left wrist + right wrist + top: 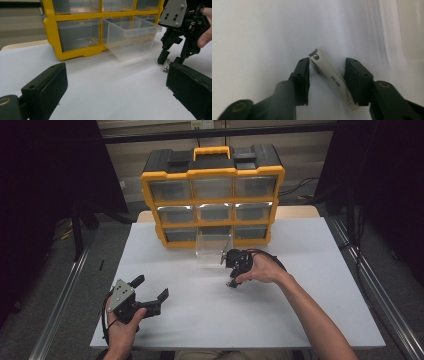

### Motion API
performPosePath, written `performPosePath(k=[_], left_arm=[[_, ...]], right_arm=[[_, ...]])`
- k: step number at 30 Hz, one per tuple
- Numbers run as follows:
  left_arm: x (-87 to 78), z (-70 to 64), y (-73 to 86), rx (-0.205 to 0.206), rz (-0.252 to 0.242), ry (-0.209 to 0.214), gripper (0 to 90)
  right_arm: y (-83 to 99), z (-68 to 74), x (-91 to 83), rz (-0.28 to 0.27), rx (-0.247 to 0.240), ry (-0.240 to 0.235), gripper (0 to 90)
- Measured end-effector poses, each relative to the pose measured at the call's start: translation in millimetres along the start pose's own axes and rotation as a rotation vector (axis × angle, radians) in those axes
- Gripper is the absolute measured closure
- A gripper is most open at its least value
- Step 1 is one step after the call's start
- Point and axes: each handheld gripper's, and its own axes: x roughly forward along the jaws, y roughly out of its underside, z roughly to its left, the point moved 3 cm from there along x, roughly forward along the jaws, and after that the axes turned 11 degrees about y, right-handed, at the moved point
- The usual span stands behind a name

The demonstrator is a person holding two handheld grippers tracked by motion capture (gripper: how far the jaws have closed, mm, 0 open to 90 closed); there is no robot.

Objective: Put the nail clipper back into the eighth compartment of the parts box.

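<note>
Silver nail clipper (331,80) lies on the white table (210,315), straddled by the right gripper (234,279), pointed down with jaws parted, not yet closed. The left gripper (150,295) rests low, wide open and empty.

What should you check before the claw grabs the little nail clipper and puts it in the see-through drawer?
1. Nail clipper lies between the right gripper jaws: ok.
2. Jaws squarely across it: not ok, the clipper lies slanted between them.
3. Jaws closed firmly on it: cannot tell, gaps seem to remain.
4. Clear drawer pulled out of the yellow organizer and open on top: ok.
5. Drawer has room inside: ok, looks empty.
6. Left gripper out of the way: ok, open and off to the side.
</note>
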Motion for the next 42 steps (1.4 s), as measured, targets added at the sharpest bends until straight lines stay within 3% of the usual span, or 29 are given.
performPosePath(k=[1, 2, 5, 8, 10, 11, 21, 23, 33, 42], left_arm=[[-0.1, 0.0, 0.0, 0.001, 0.001, -0.001, 3.8], [-0.1, 0.1, 0.0, 0.001, 0.001, 0.000, 3.8], [-0.6, 0.8, 0.1, 0.003, 0.005, -0.003, 3.8], [-0.2, 0.3, 0.1, -0.005, 0.003, 0.001, 3.8], [-0.3, 0.4, -0.1, 0.001, 0.002, 0.000, 3.8], [-0.3, 0.3, -0.2, 0.002, 0.002, 0.001, 3.8], [0.2, 0.0, 0.1, 0.000, 0.006, 0.001, 3.8], [0.2, -0.3, -0.1, 0.002, 0.006, 0.000, 3.8], [0.8, -0.7, 0.5, 0.001, 0.012, -0.002, 3.8], [0.2, -0.1, 0.3, 0.001, 0.011, -0.005, 3.8]], right_arm=[[-0.8, 1.7, -0.7, 0.009, 0.009, -0.003, 61.0], [-1.3, 1.0, 0.1, -0.001, -0.018, 0.000, 61.3], [-1.7, 3.7, -0.4, -0.002, 0.005, 0.007, 68.5], [-2.3, 2.3, 0.5, -0.003, -0.025, 0.005, 68.7], [-3.3, 5.0, 0.1, 0.009, -0.001, 0.007, 68.8], [-3.6, 3.5, 0.9, 0.001, -0.029, 0.016, 69.1], [-6.1, 7.1, 1.3, 0.021, -0.015, 0.038, 75.2], [-7.2, 7.1, 1.3, 0.018, -0.044, 0.047, 77.8], [-6.6, 8.7, 0.8, 0.024, -0.002, 0.049, 78.1], [-6.1, 8.0, -0.3, 0.017, 0.008, 0.055, 78.1]])
